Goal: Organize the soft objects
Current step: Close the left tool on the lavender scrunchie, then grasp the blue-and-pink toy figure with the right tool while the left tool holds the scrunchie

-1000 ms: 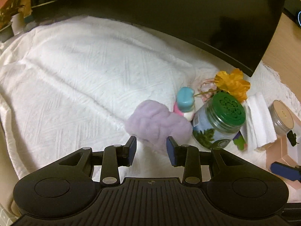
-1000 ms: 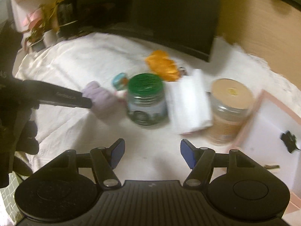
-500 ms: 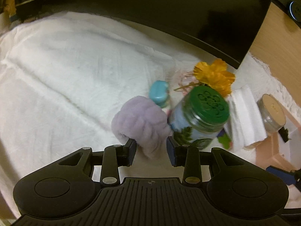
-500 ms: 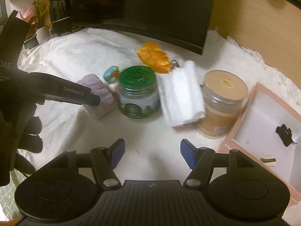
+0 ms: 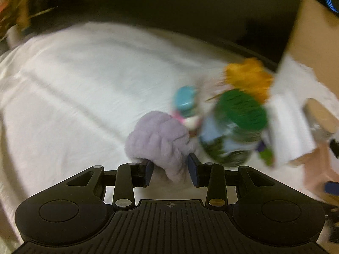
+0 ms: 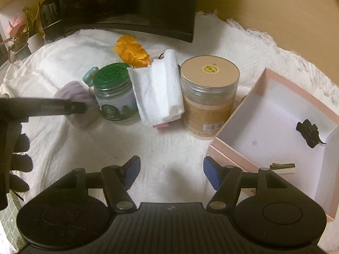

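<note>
A fluffy lilac soft band lies on the white cloth; its near end sits between the fingers of my left gripper, whose jaws stand open around it. It also shows in the right wrist view, partly hidden by the left gripper's finger. My right gripper is open and empty above bare cloth. An orange fabric flower and a folded white towel lie behind the jars. The left wrist view is blurred.
A green-lidded jar stands right of the band, a tan-lidded jar further right. A pink box at right holds a black clip and a metal clip. A dark monitor stands behind. A teal-capped item lies by the band.
My left gripper has moved forward so the lilac band's end now lies between its fingers. The right gripper has shifted closer to the jars and box.
</note>
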A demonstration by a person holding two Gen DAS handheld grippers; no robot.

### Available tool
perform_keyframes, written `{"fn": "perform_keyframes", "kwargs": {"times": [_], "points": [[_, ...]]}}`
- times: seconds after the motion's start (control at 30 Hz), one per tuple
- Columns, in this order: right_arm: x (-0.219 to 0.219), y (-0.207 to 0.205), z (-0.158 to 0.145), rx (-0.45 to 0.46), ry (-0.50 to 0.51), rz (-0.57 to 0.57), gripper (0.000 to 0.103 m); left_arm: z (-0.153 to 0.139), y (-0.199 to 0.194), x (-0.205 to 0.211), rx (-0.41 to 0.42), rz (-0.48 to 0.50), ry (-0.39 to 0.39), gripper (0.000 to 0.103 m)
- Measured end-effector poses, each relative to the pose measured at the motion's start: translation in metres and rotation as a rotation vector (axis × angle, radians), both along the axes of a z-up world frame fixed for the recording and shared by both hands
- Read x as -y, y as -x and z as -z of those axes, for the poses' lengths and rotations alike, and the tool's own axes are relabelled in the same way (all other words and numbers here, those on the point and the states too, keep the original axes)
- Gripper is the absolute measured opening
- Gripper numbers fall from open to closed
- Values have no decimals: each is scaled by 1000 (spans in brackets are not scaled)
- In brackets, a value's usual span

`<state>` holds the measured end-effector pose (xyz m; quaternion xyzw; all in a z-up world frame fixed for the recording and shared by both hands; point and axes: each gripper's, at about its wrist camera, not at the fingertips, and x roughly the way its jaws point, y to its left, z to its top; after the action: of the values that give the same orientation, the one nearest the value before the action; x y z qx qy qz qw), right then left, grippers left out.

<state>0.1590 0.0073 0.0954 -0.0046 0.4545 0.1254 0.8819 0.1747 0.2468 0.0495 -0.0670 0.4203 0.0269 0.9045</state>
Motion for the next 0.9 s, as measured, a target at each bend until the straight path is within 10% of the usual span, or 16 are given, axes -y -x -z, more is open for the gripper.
{"fn": "perform_keyframes", "kwargs": {"times": [0.37,0.63,0.9], "points": [[10,2,11,-36,-59,-11,67,-17,20,-46,26,-136,-102,42],[2,11,14,-39,-43,-50,67,-20,27,-103,103,-241,431,42],[-2,16,15,-37,-25,-72,67,5,-5,-74,-50,-243,84,42]]}}
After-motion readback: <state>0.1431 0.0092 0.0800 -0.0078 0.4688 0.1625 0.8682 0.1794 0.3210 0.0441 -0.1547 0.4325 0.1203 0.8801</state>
